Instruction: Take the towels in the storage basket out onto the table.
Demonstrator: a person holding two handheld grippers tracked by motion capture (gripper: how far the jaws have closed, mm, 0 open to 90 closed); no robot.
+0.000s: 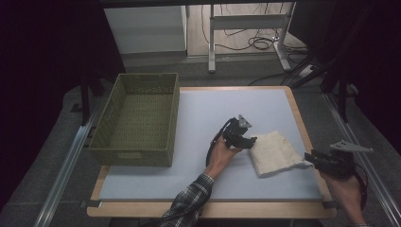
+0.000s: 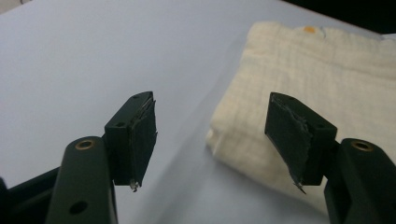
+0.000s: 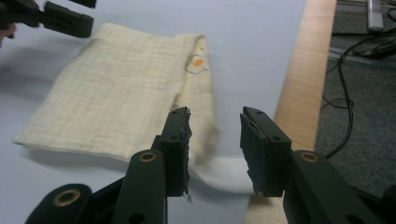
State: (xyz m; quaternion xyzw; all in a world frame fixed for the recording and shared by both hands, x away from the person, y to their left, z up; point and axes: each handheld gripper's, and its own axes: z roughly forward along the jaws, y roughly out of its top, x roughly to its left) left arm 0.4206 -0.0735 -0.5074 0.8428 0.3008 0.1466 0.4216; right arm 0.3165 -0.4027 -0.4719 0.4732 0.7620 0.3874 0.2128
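A folded cream cloth (image 1: 276, 152) lies on the pale blue mat (image 1: 222, 106), right of centre. My left gripper (image 1: 249, 141) hovers at its left edge; in the left gripper view this gripper (image 2: 210, 135) is open, with the cloth (image 2: 327, 79) behind its right jaw and nothing between the pads. My right gripper (image 1: 309, 158) is at the cloth's right corner. In the right gripper view it (image 3: 215, 144) is open, and a blurred corner of the cloth (image 3: 116, 93) lies below the gap, not pinched. A small orange tag (image 3: 198, 61) sits on the cloth's folded edge.
An olive woven basket (image 1: 137, 152) stands on the left side of the table, nothing visible inside. The table's wooden edge (image 3: 303, 70) runs close to my right gripper. Cables (image 1: 257, 42) and a desk frame are on the floor behind.
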